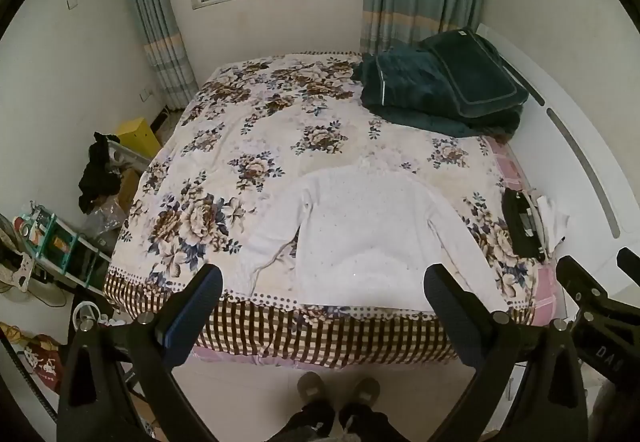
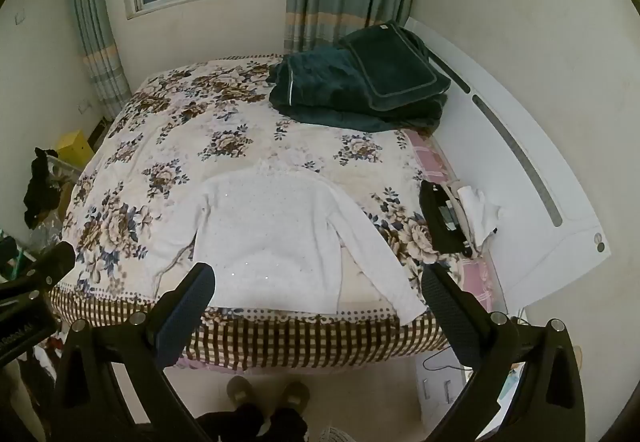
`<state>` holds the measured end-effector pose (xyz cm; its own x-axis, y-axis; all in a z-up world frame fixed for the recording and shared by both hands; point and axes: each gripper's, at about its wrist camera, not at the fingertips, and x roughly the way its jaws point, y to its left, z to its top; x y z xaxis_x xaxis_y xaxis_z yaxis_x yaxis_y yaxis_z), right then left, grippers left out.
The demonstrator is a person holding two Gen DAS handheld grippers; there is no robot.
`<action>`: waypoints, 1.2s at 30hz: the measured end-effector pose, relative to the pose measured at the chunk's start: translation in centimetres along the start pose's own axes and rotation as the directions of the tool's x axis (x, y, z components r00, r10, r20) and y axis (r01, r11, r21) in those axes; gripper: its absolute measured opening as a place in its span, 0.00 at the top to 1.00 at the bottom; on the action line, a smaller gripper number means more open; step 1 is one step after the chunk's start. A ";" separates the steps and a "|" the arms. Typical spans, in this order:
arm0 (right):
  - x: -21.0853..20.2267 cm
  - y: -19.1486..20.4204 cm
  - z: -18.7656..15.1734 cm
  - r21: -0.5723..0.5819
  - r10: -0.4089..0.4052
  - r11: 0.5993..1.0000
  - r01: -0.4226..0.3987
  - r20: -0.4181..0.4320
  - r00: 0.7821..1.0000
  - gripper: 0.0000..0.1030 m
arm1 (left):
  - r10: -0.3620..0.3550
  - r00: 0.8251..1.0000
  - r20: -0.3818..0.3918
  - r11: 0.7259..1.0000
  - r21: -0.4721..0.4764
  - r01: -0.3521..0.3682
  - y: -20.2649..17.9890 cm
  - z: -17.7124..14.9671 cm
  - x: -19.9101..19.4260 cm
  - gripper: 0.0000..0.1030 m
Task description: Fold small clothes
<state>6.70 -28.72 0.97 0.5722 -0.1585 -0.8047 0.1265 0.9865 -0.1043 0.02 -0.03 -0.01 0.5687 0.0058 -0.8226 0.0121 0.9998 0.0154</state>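
Both hand-held grippers held back off the foot of the bed (image 1: 256,338), above the floor, nothing in either. Left hand-held gripper (image 1: 322,306): fingers wide apart. Right hand-held gripper (image 2: 318,302): same, spread and empty.

Sweater (image 1: 360,238) lies flat on the floral bedspread near the foot edge, collar toward the window, hem toward the person. Both sleeves run down and outward. Left sleeve (image 1: 264,254) has a crease or fold line along it; right sleeve (image 2: 380,266) reaches the bed edge, cuff close to hanging off.

Judgement: fold not started, this is the approach.

How I'd do it:
- take sleeves first, one per side, pinch at the cuff or just above, thin single layer only
- come in low and flat so the lower finger slides under the knit without dragging the bedspread with it; the spread is soft and will bunch
- right cuff at the edge is the easy pick, go under from the overhang side
- carry each sleeve across the chest, lay it down flat, release before pulling away
- then hem corners, both sides together, lift evenly and fold up toward the collar

Risk: knit is stretchy and looks light, an uneven lift will skew the body. Black item (image 2: 440,218) at the right edge is well clear of the sweater, no conflict
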 end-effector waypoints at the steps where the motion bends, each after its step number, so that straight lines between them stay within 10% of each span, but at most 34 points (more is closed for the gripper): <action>1: 0.0 0.0 0.0 0.000 -0.002 1.000 0.002 0.003 1.000 0.00 | -0.008 1.000 0.007 1.000 -0.005 0.008 0.0 0.0 0.0 0.00; 36: -0.5 -0.1 0.5 0.004 0.009 1.000 -0.009 0.011 1.000 0.00 | 0.003 1.000 0.024 1.000 0.009 -0.004 -1.5 1.8 -0.7 0.00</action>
<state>6.84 -28.73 1.71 0.5820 -0.1498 -0.7993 0.1242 0.9877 -0.0946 1.05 -1.53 1.59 0.5881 0.0087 -0.8088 0.0174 0.9996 0.0234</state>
